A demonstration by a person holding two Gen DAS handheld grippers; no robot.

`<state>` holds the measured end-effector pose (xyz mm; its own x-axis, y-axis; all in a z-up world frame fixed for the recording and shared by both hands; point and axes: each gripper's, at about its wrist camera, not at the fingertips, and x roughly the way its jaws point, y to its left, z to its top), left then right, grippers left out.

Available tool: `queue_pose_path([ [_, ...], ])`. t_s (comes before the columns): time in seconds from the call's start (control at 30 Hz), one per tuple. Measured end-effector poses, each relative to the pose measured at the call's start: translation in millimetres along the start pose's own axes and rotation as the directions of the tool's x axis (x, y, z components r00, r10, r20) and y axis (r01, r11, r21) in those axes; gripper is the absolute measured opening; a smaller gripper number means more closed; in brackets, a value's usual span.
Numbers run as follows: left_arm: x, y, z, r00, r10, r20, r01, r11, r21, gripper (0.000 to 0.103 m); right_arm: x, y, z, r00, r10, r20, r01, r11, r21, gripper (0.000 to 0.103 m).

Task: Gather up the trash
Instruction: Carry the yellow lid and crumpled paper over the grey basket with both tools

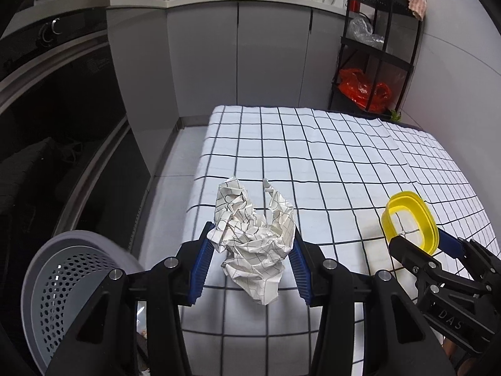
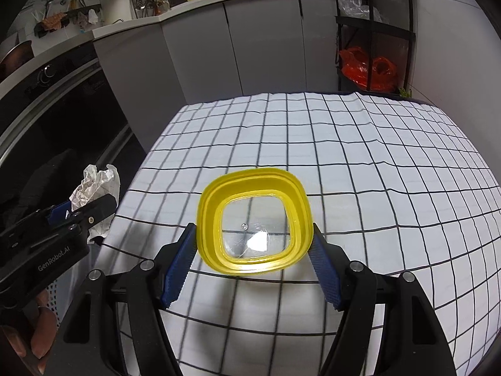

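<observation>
- The left gripper [image 1: 252, 264] clamps a crumpled ball of grid-printed paper [image 1: 255, 244] between its blue ribbed pads, held above the near left edge of the checked tablecloth [image 1: 313, 144].
- Just left of that edge, lower down, stands a grey perforated wastebasket [image 1: 62, 285], its mouth uncovered.
- The right gripper [image 2: 253, 260] pinches a yellow plastic lid [image 2: 254, 224] by both sides; it is a rounded square with a stepped rim and a clear glossy centre pane.
- The cloth beyond both grippers is wide and wrinkled, running to grey cabinets [image 1: 238, 53].
- A black shelf cart [image 1: 379, 47] holding a red plastic bag [image 1: 363, 89] stands at the far right corner.
</observation>
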<state>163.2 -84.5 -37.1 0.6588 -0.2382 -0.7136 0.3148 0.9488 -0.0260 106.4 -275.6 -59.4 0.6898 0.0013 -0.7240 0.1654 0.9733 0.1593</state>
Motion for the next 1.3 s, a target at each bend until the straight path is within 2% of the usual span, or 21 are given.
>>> queue_pose_path([
  [0.4,-61.6,52.0,-20.9,0.998,0.046,0.053,-0.044,0.998,-0.045,0.045,-26.6,66.1,-8.7,0.993,0.111,0.030,-0.110,0.993,-0.037,0.067],
  [0.53,-84.2,77.2,-31.0,0.995,0.081,0.065,-0.075,0.993,-0.092,0.045,-32.8,93.7,-15.5,0.988,0.155,0.026,-0.153,0.986,-0.070,0.067],
  [0.67,-100.3,94.9,-41.4,0.988,0.133,0.075,-0.126,0.987,-0.096,0.045,-37.8,120.9,-21.0,0.977,0.212,0.016,-0.209,0.973,-0.094,0.067],
  [1.03,-130.7,149.3,-74.3,0.965,0.261,0.031,-0.254,0.954,-0.158,0.045,-39.2,183.4,-37.1,0.940,0.338,-0.038,-0.340,0.930,-0.140,0.067],
  [1.3,-143.1,175.1,-89.2,0.959,0.283,0.013,-0.273,0.936,-0.222,0.046,-35.2,215.6,-47.2,0.923,0.376,-0.081,-0.384,0.903,-0.191,0.067],
])
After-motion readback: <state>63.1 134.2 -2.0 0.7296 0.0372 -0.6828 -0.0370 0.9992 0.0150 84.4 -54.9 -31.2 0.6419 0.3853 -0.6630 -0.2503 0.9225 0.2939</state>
